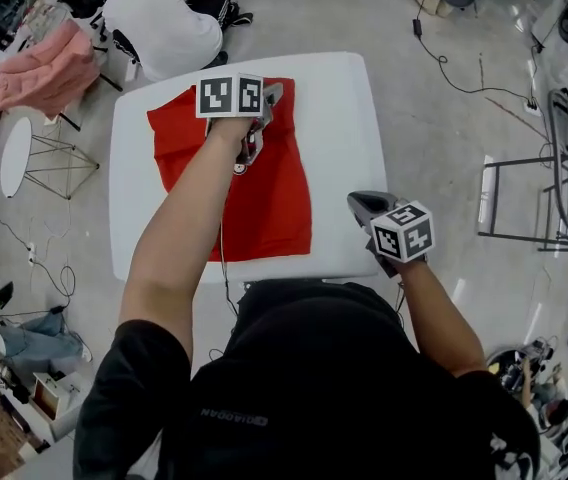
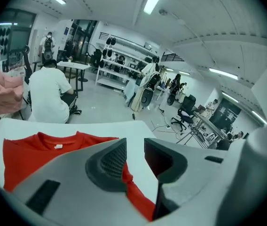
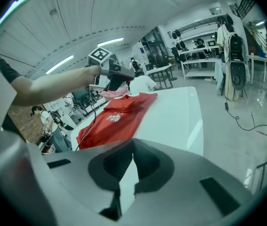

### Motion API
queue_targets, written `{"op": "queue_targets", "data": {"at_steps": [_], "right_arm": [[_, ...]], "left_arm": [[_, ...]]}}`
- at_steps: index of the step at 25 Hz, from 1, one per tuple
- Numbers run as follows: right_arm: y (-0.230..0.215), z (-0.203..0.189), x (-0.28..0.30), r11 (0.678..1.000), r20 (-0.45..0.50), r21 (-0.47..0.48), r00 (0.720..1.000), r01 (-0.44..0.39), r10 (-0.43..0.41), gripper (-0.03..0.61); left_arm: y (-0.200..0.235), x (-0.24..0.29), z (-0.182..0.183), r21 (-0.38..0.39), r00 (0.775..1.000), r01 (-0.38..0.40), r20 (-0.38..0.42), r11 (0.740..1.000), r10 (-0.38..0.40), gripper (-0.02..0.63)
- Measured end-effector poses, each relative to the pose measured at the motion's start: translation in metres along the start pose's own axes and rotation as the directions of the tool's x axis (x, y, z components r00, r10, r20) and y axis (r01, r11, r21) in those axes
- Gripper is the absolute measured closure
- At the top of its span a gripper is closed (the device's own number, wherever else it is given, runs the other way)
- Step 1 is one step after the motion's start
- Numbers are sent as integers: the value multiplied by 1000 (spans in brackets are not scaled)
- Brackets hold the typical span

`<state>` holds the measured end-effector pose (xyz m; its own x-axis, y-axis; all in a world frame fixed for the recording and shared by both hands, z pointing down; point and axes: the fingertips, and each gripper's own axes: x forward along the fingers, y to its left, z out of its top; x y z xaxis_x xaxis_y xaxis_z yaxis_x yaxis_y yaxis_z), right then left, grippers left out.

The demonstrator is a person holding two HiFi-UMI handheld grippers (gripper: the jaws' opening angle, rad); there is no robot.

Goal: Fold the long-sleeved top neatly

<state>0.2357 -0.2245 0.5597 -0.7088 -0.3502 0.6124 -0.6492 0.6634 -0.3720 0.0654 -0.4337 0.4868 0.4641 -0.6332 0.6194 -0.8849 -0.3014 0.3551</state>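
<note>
Two grippers up, only one on the job. Your left gripper [image 2: 134,147] has its jaws apart over the far right edge of the top [image 1: 264,208]. A ridge of red cloth runs under the gap, but the pads aren't pressing it, so nothing is held. Your right gripper [image 3: 132,147] is closed tight on nothing. It hangs over the near right part of the table [image 1: 349,138], clear of the cloth.

Top is red and lies flat on the white table, left of centre, with the collar [image 2: 58,138] at the far end and the hem near you. From the head view it reads as a rough rectangle with no sleeve sticking out. I'd judge the sleeves are already tucked in and the lengthwise folds done or close. Can't see the layers well enough to be sure.

Step in hand, my read: left is lined up for a pinch at the far right edge. Next is likely the cross fold, collar end down to hem. That needs both far corners gripped, so open your right and bring it onto the cloth, since it does nothing where it is. Pinch all layers, not just the upper one. Lift low and carry both corners evenly so the edges stay square. Risk: a one-handed pull skews the stack.
</note>
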Motion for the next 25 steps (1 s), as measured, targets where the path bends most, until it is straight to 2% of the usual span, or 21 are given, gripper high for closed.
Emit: {"op": "queue_targets", "data": {"at_steps": [5,8,11,15,19,21,25], "right_arm": [[18,6,18,996,-6,-65,998,-55,55,572],[33,10,30,990,-26,-109,996,-84,82,572],[53,20,39,983,-25,-156,995,-100,97,572],[75,32,45,977,-6,-196,996,-86,86,572],[93,29,43,963,-14,-267,999,-40,38,572],[100,21,42,947,-23,-321,1000,-10,3,572],[113,-7,41,908,-50,-415,995,54,-82,572]], "left_arm": [[9,-65,9,37,994,-52,102,998,48,506],[24,-105,4,31,985,-91,150,995,86,506],[43,-144,-11,34,979,-127,167,991,120,506],[66,-195,-34,82,970,-181,180,980,164,509],[86,-232,-80,109,976,-187,137,976,172,595],[96,-246,-114,133,977,-203,92,970,192,604],[113,-271,-180,227,973,-232,33,946,230,606]]}}
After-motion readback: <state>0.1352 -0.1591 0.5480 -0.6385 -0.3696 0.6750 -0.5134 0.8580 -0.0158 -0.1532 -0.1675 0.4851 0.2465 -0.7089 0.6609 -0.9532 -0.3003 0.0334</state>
